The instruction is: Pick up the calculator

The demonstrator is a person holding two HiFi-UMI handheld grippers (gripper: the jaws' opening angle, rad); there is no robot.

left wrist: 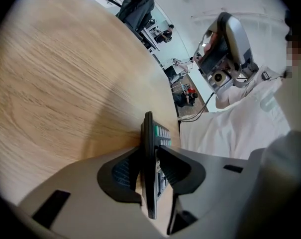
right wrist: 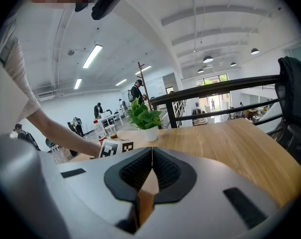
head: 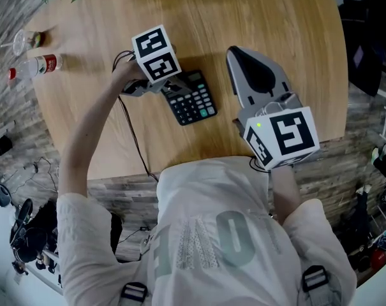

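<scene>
Pale wood grain covers the round table in a bright open office hall. At its middle, the left gripper has its jaws clamped on one end of the black calculator, one pad on the keys and the other on the back, while the calculator's far end meets the wood. Just beside it, the right gripper points across the table, jaws pressed together on nothing. A potted plant and a bottle sit near the far-left rim.

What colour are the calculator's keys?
The calculator has mostly black keys, a few green; clearest in head view.
</scene>
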